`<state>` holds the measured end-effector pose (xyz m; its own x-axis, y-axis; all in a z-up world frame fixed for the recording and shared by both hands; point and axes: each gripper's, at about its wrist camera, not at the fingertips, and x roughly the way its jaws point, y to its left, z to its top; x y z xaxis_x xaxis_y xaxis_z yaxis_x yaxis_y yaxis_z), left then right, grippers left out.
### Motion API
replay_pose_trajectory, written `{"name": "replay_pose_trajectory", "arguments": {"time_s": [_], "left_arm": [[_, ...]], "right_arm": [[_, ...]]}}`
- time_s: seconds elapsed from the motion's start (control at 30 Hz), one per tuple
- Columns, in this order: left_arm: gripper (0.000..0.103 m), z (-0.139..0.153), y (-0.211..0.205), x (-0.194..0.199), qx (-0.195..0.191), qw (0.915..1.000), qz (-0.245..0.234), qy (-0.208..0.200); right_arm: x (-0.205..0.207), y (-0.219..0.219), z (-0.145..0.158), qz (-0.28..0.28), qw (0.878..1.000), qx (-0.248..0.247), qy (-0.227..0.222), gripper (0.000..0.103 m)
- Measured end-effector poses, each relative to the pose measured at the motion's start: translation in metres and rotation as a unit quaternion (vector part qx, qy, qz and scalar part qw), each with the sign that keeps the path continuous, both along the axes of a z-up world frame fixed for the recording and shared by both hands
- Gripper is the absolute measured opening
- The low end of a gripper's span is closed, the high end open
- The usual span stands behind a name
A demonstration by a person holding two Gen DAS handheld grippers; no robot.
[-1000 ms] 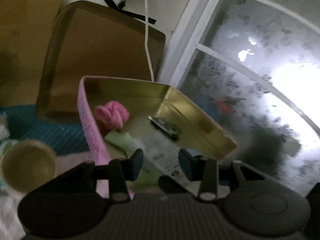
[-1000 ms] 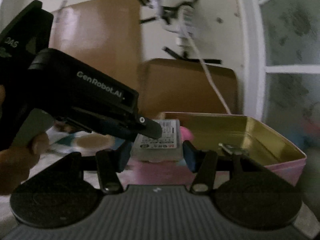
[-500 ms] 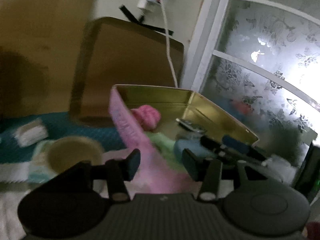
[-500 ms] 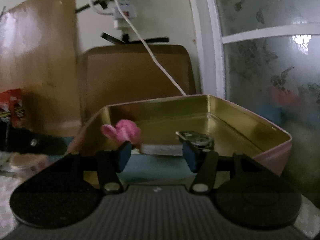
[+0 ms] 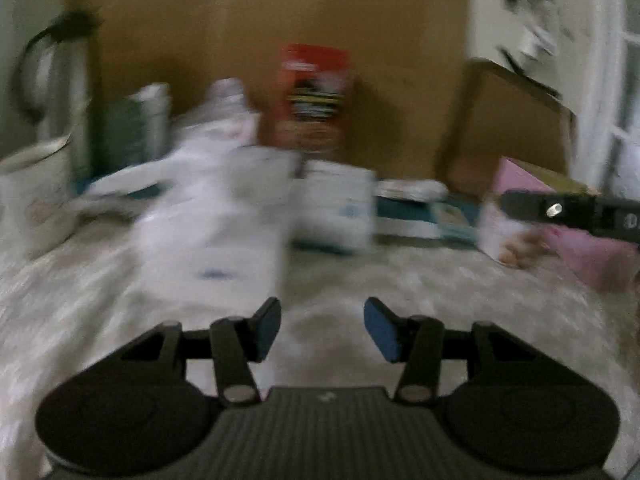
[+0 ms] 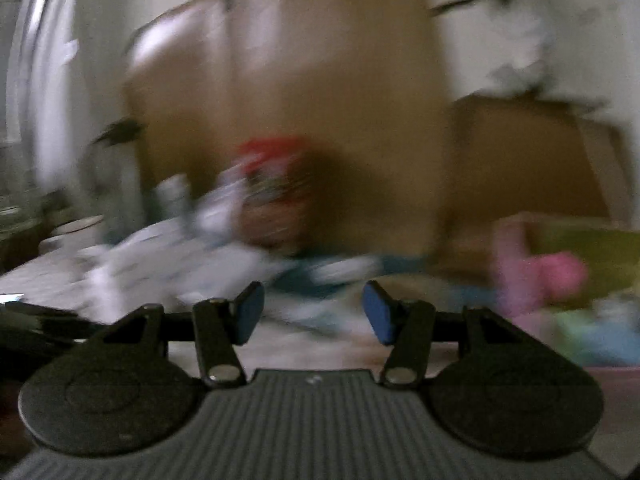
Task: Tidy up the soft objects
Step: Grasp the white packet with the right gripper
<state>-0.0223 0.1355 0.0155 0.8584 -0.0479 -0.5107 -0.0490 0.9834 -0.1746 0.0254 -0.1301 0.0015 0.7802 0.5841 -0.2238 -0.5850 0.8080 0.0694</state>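
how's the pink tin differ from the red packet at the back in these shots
The pink tin sits low at the right edge; the red packet stands upright at centre against the brown board. The pink tin is open, with a pink soft ball showing inside it in the right wrist view; the red packet shows only its printed front. Both are blurred.

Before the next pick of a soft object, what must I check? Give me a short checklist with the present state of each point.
1. Left gripper open with nothing between the pads: ok.
2. Right gripper open with nothing between the pads: ok.
3. Pink tin in view at the right: ok.
4. Pink soft object inside the tin: ok.
5. Next target in the white pile identified: cannot tell, blurred.
6. Cameras steady: not ok.
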Motion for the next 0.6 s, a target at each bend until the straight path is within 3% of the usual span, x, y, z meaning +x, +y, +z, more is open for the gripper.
{"name": "replay_pose_trajectory", "arguments": {"time_s": [0.07, 0.17, 0.27, 0.3, 0.37, 0.47, 0.6], "left_arm": [[0.049, 0.002, 0.018, -0.004, -0.056, 0.9981, 0.004, -0.026], [0.049, 0.003, 0.023, -0.003, -0.073, 0.9962, 0.007, -0.047], [0.051, 0.005, 0.025, -0.006, -0.075, 0.9953, -0.005, -0.061], [0.052, 0.006, 0.026, -0.007, -0.078, 0.9948, -0.006, -0.064], [0.054, 0.006, 0.027, -0.009, -0.087, 0.9936, -0.010, -0.071], [0.054, 0.006, 0.026, -0.016, -0.093, 0.9925, -0.009, -0.079], [0.055, 0.005, 0.026, -0.019, -0.096, 0.9920, -0.008, -0.083]], "right_arm": [[0.014, 0.032, -0.003, 0.042, 0.998, 0.006, 0.036, 0.058], [0.040, 0.077, -0.013, 0.062, 0.994, 0.003, 0.090, 0.058], [0.050, 0.112, -0.023, 0.055, 0.994, -0.045, 0.088, 0.057], [0.052, 0.121, -0.025, 0.056, 0.993, -0.058, 0.088, 0.053], [0.055, 0.131, -0.029, 0.057, 0.991, -0.075, 0.094, 0.021], [0.055, 0.134, -0.030, 0.045, 0.991, -0.086, 0.096, 0.015], [0.040, 0.118, -0.028, 0.040, 0.992, -0.085, 0.089, 0.015]]}}
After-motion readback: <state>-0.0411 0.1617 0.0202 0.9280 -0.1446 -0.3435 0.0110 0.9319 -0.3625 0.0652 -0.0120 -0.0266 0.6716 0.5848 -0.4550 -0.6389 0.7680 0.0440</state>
